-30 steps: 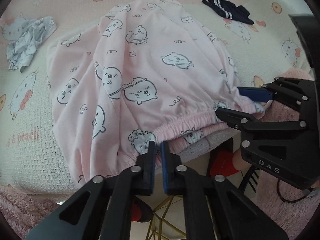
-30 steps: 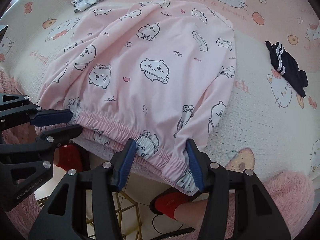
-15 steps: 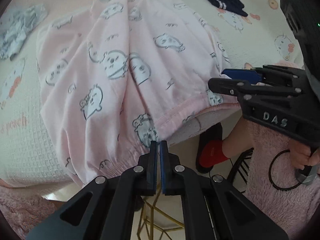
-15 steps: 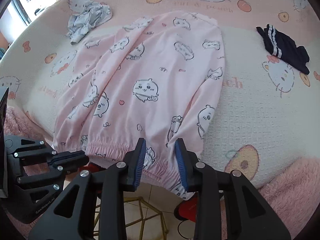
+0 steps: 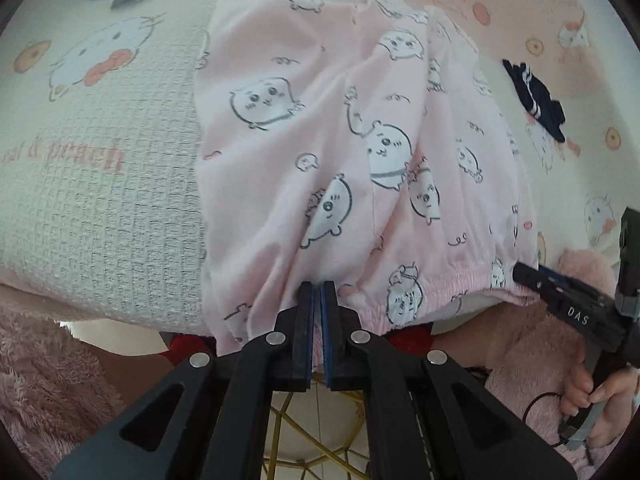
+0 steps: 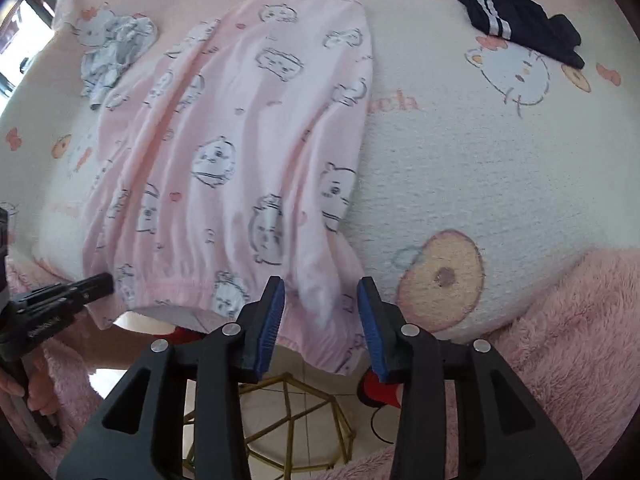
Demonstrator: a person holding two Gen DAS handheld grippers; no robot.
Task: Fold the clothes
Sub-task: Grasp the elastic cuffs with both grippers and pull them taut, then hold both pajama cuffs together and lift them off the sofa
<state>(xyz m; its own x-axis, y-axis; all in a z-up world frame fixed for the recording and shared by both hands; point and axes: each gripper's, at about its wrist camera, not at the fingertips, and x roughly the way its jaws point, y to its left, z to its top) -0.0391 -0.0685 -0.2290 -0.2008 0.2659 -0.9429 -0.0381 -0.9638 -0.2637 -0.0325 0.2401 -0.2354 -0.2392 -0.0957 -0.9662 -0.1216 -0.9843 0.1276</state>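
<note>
- Lying on cream cartoon-print waffle blanket: pink cartoon-print elastic-waist pyjama bottoms, waistband hanging over near edge.
- L gripper pinched shut on waistband.
- R gripper jaws opening, partway apart; waistband fabric between, pads not pressing.
- No containers visible.

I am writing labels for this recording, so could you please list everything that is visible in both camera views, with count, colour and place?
pink garment: one, pale pink with cartoon animals, spread on the bed, elastic edge hanging over the near side
dark garment: one, navy with white stripes, far right on the bed
pale garment: one, light grey-blue, crumpled, far left
bed cover: one, cream and pink with cat prints
fluffy fabric: pink, near edges of both views
gold wire frame: one, on the floor below
left gripper: black, blue pads, shut on the garment's edge
right gripper: black, blue pads, jaws opening, fabric between them
hand: holding the right gripper's handle
</note>
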